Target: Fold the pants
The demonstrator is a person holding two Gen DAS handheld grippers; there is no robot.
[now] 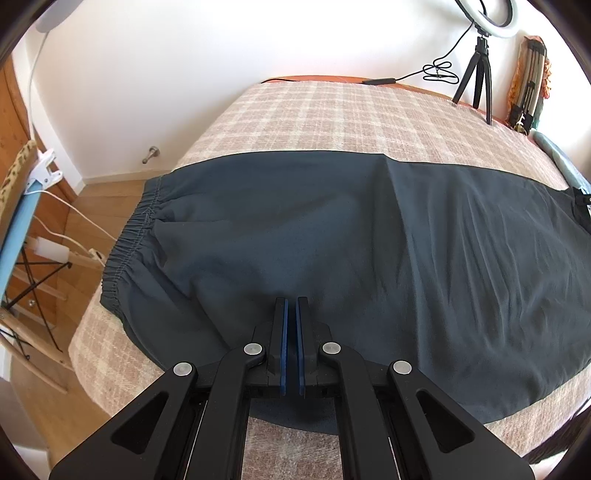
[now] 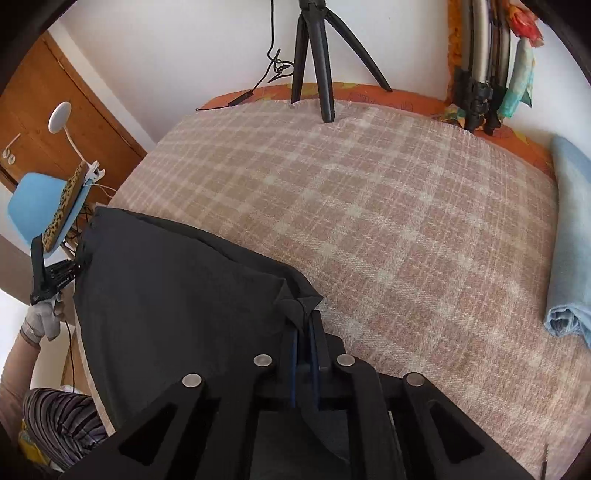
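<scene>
Dark grey pants lie spread across a plaid blanket on a bed, with the elastic waistband at the left edge. My left gripper is shut, its tips low over the cloth near the front edge, and nothing shows between the blue pads. In the right wrist view the pants are lifted and folding over. My right gripper is shut on a bunched corner of them, dark cloth running down between its jaws. A gloved hand shows at the far left.
A black tripod with a ring light stands at the bed's far edge, a cable beside it. A rolled blue towel lies on the right. A blue chair stands left of the bed. Bare blanket fills the middle.
</scene>
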